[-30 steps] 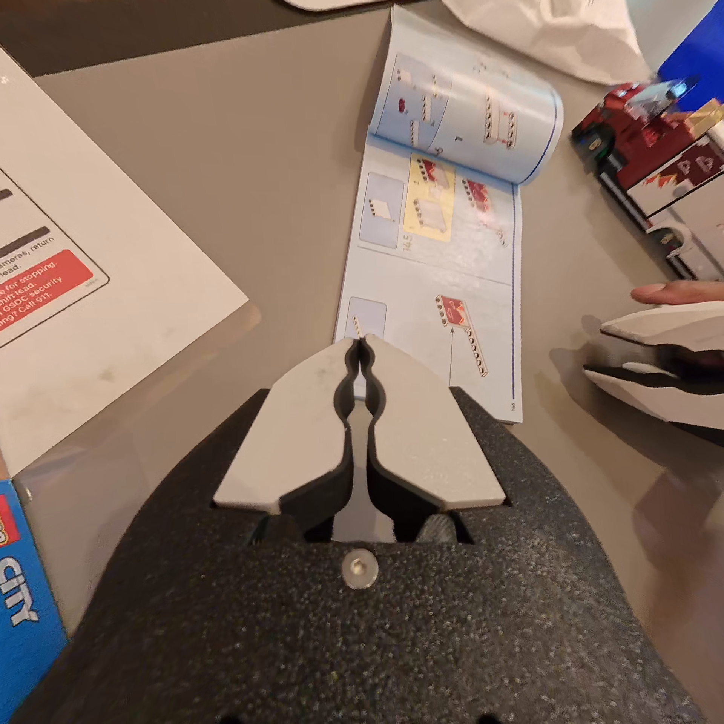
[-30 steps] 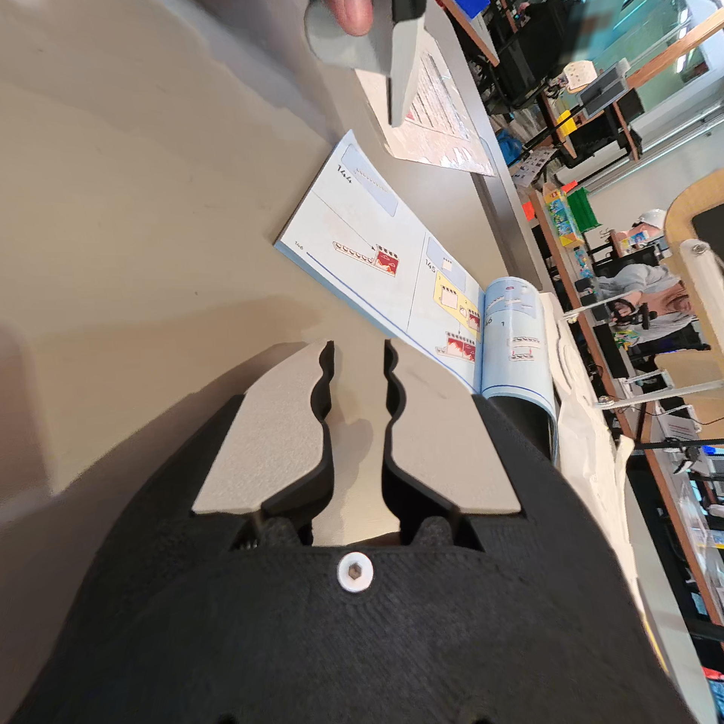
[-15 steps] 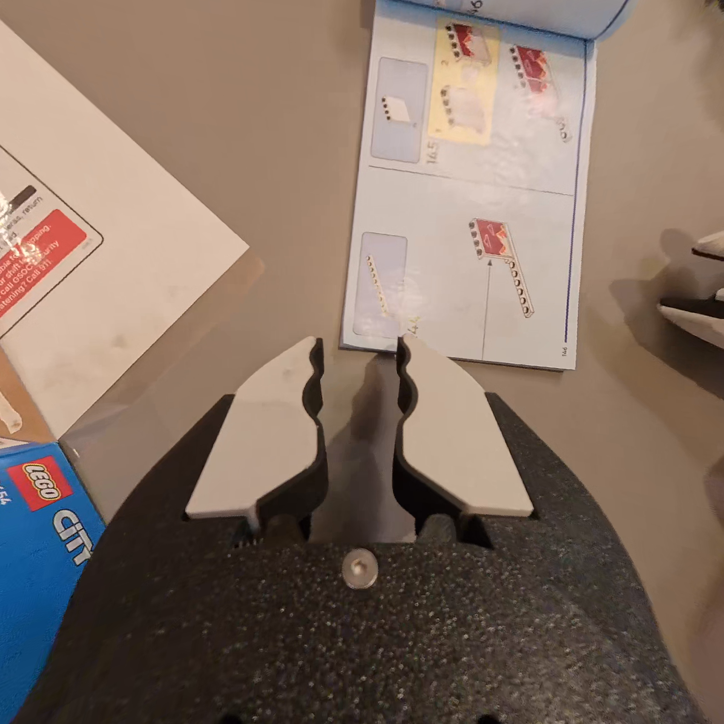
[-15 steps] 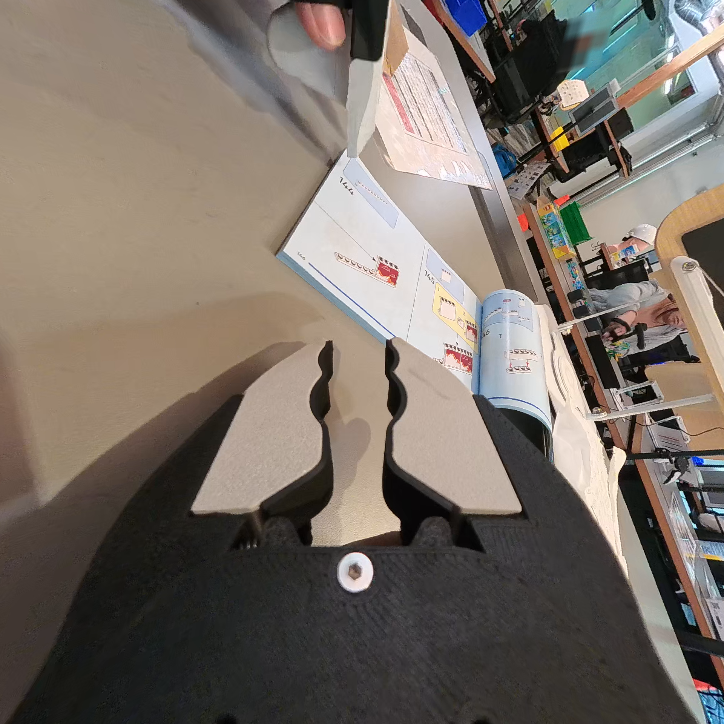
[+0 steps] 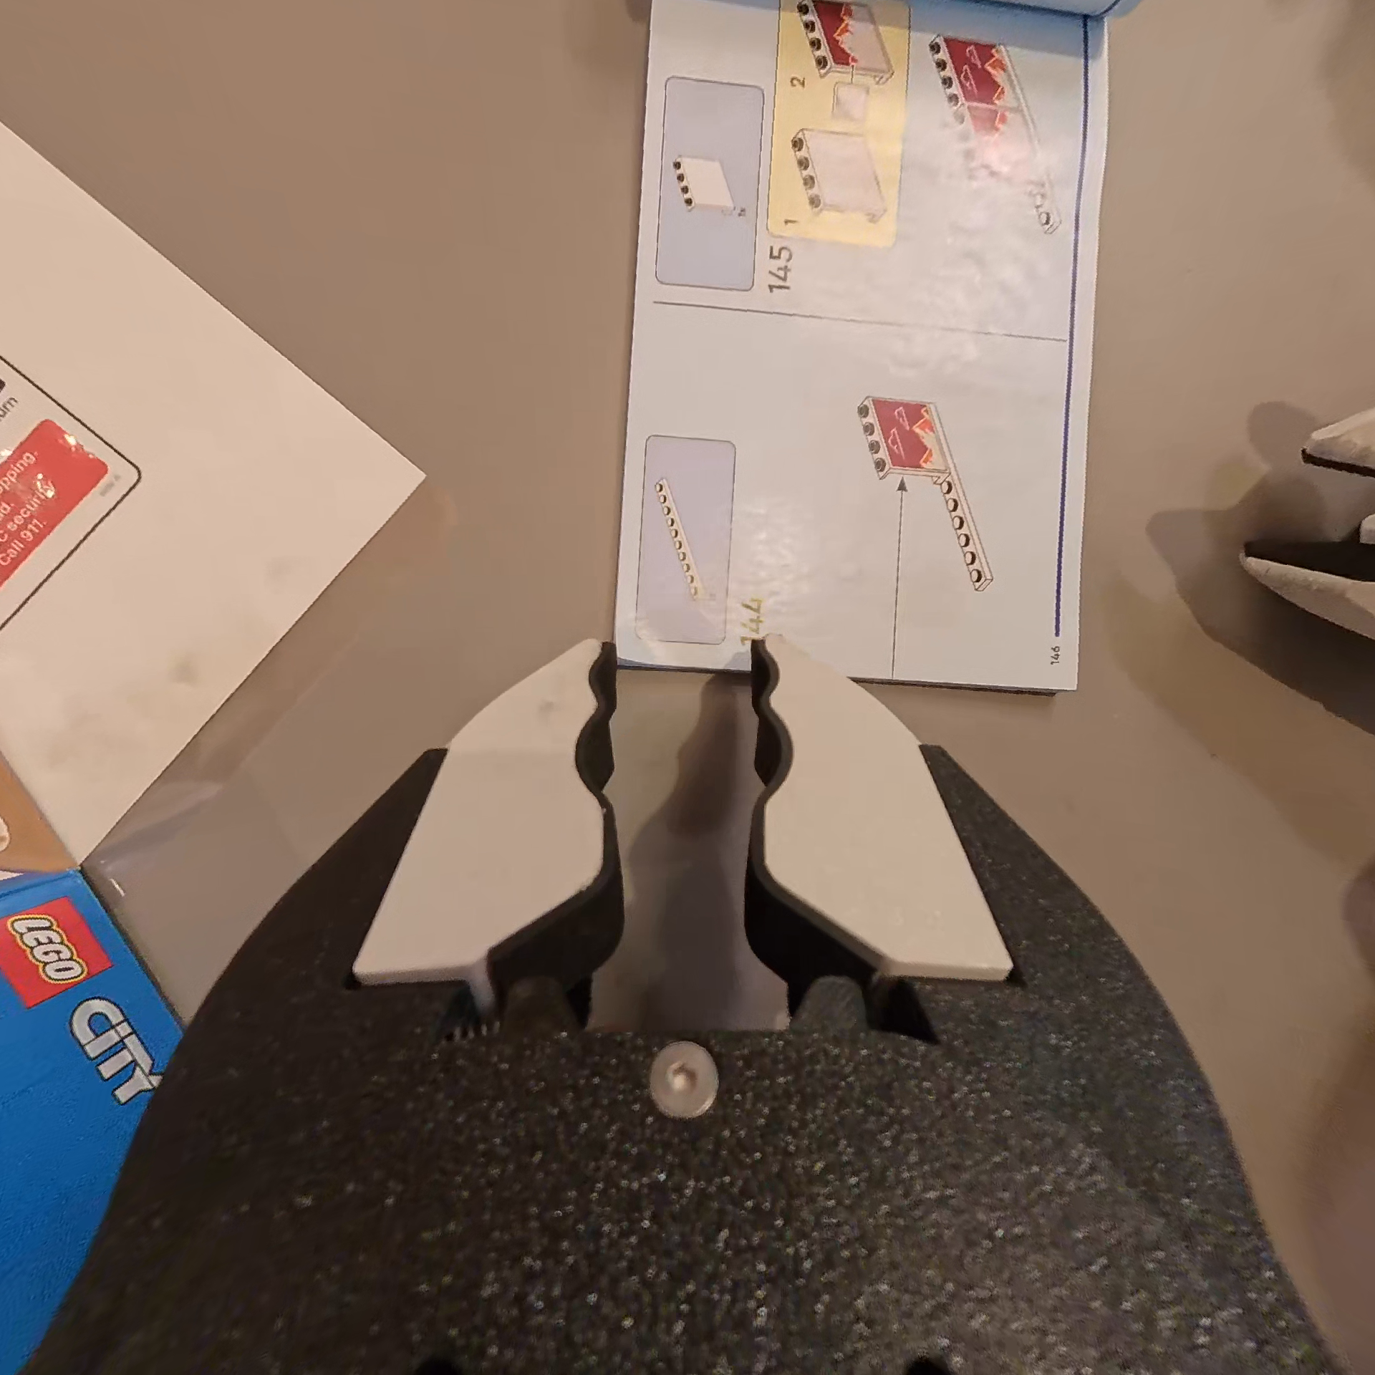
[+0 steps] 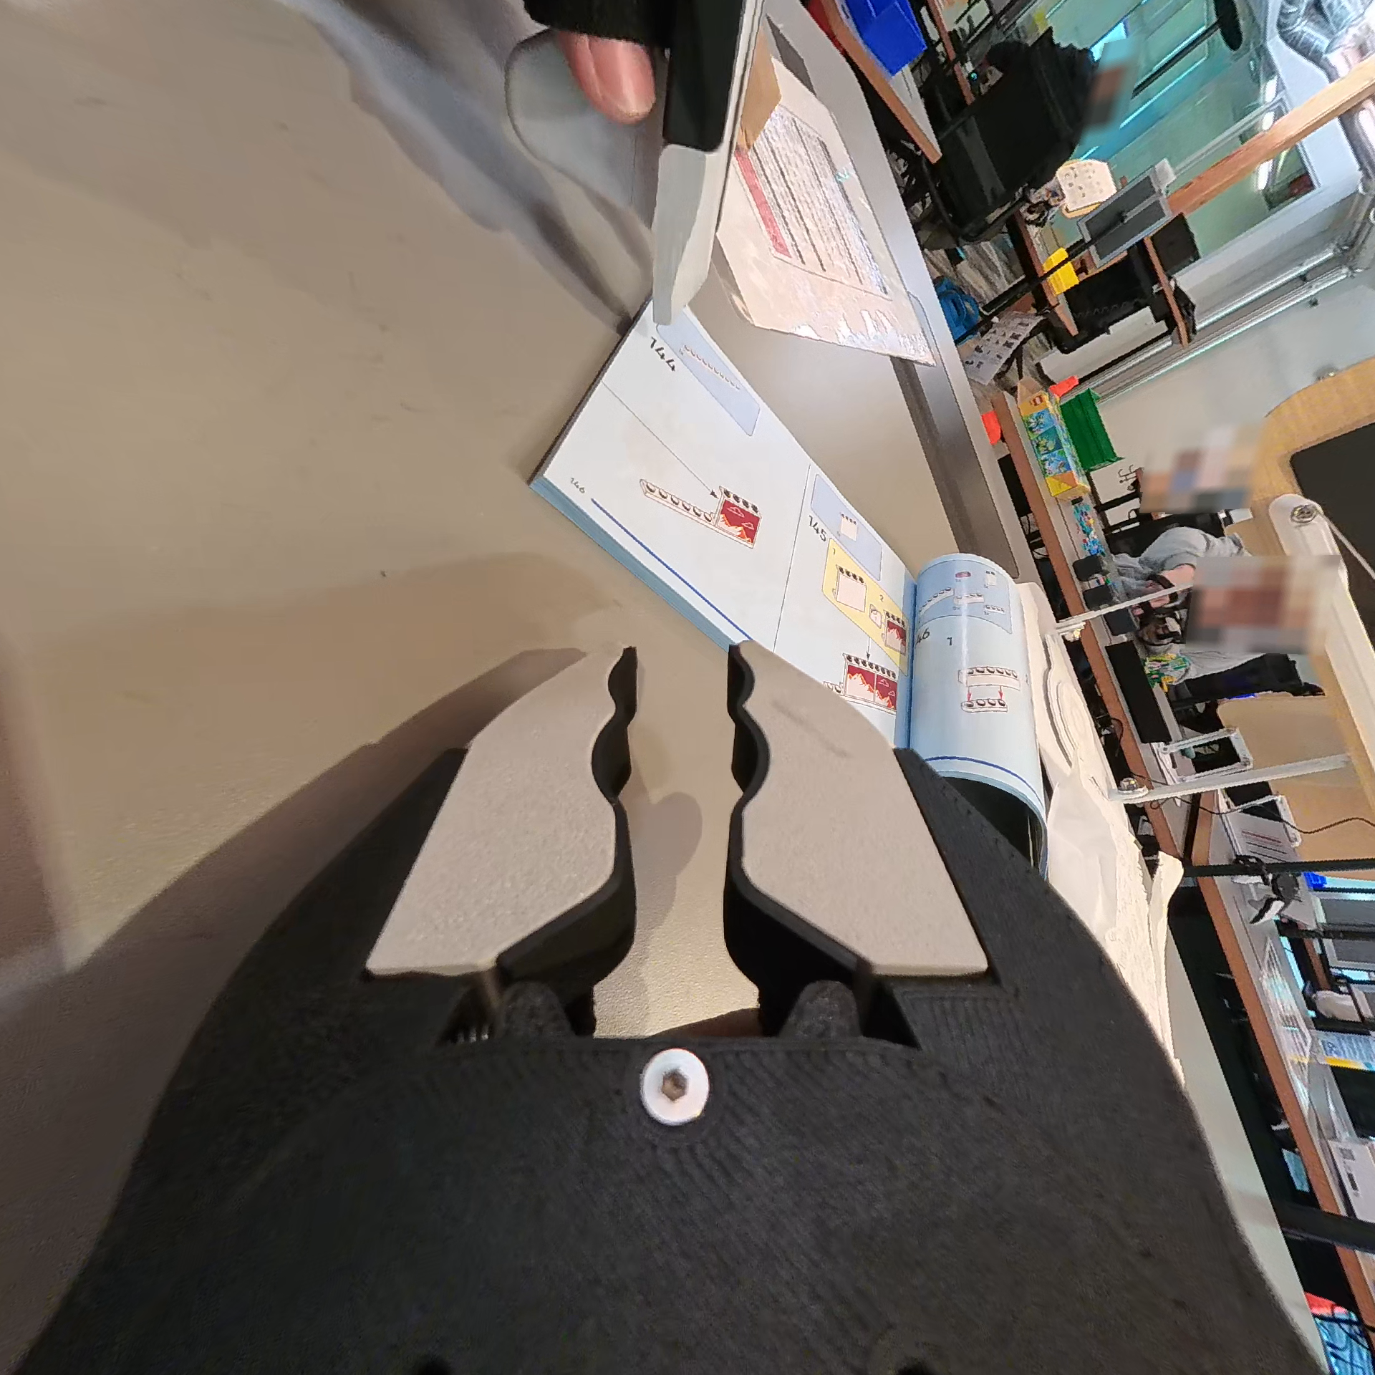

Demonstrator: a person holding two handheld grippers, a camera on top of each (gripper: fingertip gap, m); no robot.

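Note:
An open building-instruction booklet (image 5: pixel 856 357) lies flat on the tan table (image 5: pixel 446 223). My left gripper (image 5: pixel 683 655) is open and empty, its fingertips at the booklet's near left corner. The right wrist view shows the same booklet (image 6: pixel 714 521) with one page curled up, and the left gripper's fingers (image 6: pixel 684 223) coming down at the booklet's far corner. My right gripper (image 6: pixel 681 658) is open and empty above bare table beside the booklet's long edge. Its fingers (image 5: pixel 1332 521) show at the right edge of the left wrist view.
A white laminated sheet (image 5: pixel 149 484) with a red label lies left of the booklet, and a blue toy box (image 5: pixel 67 1079) sits at the lower left. A person's fingertip (image 6: pixel 610 67) rests on the left gripper. Beyond the table's edge (image 6: pixel 945 417) stand shelves, desks and seated people. There is about 15 centimeters between the tips of the two grippers.
My left gripper opened from shut and drew back to the booklet's near corner. My right gripper stayed open and barely moved.

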